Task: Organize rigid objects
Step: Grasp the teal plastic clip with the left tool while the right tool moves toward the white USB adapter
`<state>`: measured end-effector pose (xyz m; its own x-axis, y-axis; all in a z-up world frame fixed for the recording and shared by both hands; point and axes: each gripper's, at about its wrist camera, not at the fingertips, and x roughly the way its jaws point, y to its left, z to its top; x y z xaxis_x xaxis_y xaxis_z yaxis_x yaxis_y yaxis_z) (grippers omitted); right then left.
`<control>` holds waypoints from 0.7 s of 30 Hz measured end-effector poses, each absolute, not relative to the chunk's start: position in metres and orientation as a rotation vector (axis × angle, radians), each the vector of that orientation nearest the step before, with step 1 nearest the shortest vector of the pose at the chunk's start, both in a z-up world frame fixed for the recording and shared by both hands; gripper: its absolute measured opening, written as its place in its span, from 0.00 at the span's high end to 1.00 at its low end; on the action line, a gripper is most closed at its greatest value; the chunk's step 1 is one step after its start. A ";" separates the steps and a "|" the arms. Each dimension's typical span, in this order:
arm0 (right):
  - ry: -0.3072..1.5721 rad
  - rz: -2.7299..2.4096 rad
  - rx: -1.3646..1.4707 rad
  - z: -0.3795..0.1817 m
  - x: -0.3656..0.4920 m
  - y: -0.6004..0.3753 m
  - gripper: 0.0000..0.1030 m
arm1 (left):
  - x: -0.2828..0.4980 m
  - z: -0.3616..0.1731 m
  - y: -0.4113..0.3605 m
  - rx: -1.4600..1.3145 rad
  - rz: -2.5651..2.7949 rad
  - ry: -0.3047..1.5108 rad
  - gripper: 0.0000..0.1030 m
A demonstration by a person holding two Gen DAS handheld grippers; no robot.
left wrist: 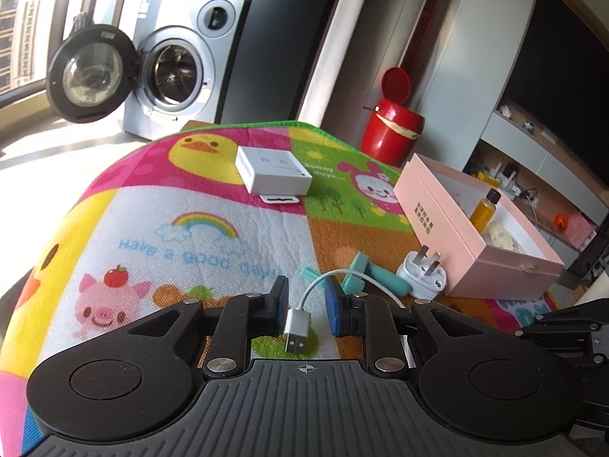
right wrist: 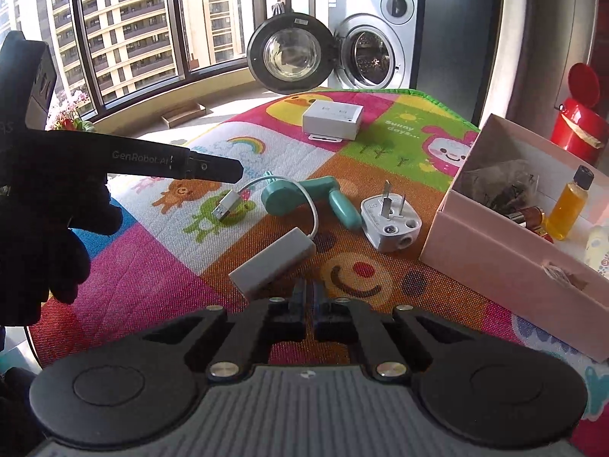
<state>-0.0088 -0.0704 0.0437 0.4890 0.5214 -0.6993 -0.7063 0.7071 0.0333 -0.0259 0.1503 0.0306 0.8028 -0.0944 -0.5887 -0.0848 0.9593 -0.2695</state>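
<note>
My left gripper (left wrist: 306,299) is open low over the mat, its fingers either side of a silver USB plug (left wrist: 297,329) on a white cable. In the right wrist view the plug (right wrist: 227,205) joins a grey adapter box (right wrist: 272,262), and the left gripper (right wrist: 213,167) hovers just above the plug. My right gripper (right wrist: 309,304) is shut and empty, just behind the adapter. A teal tool (right wrist: 304,198), a white wall plug (right wrist: 390,224) and a white box (right wrist: 331,120) lie on the mat. A pink box (right wrist: 506,251) holds an amber bottle (right wrist: 569,205) and batteries (right wrist: 531,217).
A colourful cartoon play mat (right wrist: 266,144) covers the table. A red bin (right wrist: 580,114) stands behind the pink box. A washing machine (right wrist: 375,38) with its door open is at the back, beside large windows. The person's gloved hand (right wrist: 42,221) is at the left.
</note>
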 end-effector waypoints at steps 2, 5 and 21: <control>0.735 0.732 -0.266 0.044 -0.005 -0.071 0.94 | -0.017 0.023 0.148 -0.264 -0.008 0.687 0.78; 0.729 0.744 -0.253 0.044 -0.006 -0.072 0.89 | -0.010 0.016 0.145 -0.222 -0.029 0.717 0.78; 0.739 0.660 -0.208 0.025 -0.004 -0.096 0.72 | -0.039 0.031 0.115 -0.177 -0.383 0.717 0.85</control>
